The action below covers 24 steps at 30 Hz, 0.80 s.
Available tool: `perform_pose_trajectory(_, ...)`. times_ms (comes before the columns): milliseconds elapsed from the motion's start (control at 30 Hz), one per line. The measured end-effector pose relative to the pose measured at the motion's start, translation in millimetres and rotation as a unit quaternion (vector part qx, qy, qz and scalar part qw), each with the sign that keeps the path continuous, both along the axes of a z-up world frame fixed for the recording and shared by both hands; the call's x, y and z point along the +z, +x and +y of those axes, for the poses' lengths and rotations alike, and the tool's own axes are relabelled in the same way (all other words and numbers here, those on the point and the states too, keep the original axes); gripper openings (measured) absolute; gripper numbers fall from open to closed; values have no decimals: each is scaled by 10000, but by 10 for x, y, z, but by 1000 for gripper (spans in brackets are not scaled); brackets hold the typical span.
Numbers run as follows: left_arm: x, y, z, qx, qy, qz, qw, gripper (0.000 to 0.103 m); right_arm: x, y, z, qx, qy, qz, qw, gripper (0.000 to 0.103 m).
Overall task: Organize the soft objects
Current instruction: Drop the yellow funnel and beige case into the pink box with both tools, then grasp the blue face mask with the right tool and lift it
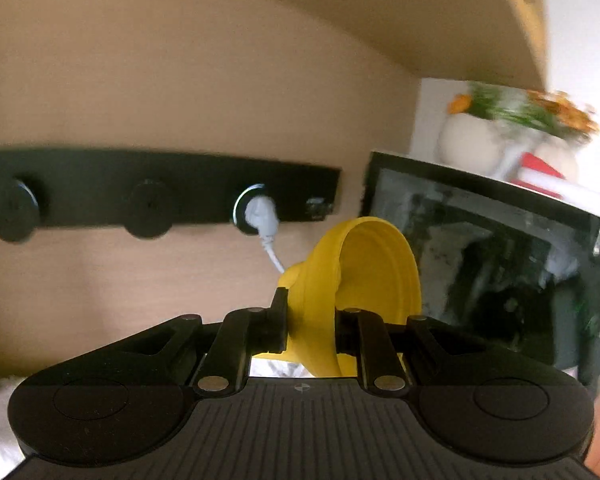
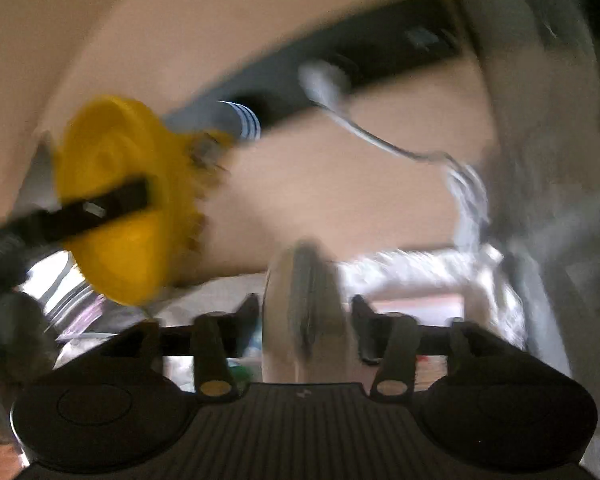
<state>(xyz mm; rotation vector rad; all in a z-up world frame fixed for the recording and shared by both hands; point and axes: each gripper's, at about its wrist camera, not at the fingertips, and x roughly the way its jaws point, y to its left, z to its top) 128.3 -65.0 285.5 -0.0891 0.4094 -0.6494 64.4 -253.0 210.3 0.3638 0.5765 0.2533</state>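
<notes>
My left gripper is shut on a yellow soft ribbed cup-like object, pinching its folded wall, with the round mouth turned right. In the right wrist view that yellow object hangs at the left, a black finger of the left gripper across it. A pale grey rounded soft object, blurred, stands between the fingers of my right gripper. Narrow gaps show on both sides of it, so the jaws are open around it. A grey piece with white stripes shows behind the yellow object, too blurred to name.
A black socket rail with a white plug and cable runs along the beige wall. A dark glass-fronted appliance stands at the right, a pale vase with orange flowers on top. A shelf underside is overhead. Pale cloth fills the right.
</notes>
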Motion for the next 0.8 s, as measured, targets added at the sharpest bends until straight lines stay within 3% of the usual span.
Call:
perform_pose_trajectory(67, -218, 234, -76, 110, 18, 386, 9992, 18, -204, 50, -88, -379, -4, 289, 9989, 58)
perform_pose_trajectory(133, -651, 433, -162, 301, 256, 824, 9958, 18, -387, -94, -40, -371, -295, 370, 9982, 58)
perform_pose_trajectory(233, -1294, 544, -268, 500, 874, 1478, 9839, 21, -595, -417, 241, -109, -1212, 335, 9920, 59)
perform_pose_trajectory(333, -1661, 512, -167, 769, 691, 1885, 9766, 24, -810, -661, 547, 241, -2116, 247, 9767, 65)
perform_pose_trajectory(433, -1682, 371, 16, 982, 460, 1943, 9749, 31, -1049, -774, 700, 468, -2454, 339, 9677, 70)
perform_pose_trajectory(533, -1535, 307, -14, 732, 546, 1736, 9806, 31, -1248, -688, 780, 574, -2350, 712, 9677, 70)
perform_pose_trajectory(667, -1199, 486, -187, 628, -8, 1387, 9883, 30, -1298, -746, 893, 543, -2296, 761, 9688, 70)
perform_pose_trajectory(800, -1147, 526, -248, 774, 233, 1162, 9899, 30, -1321, -871, 889, 500, -2400, 737, 9667, 70)
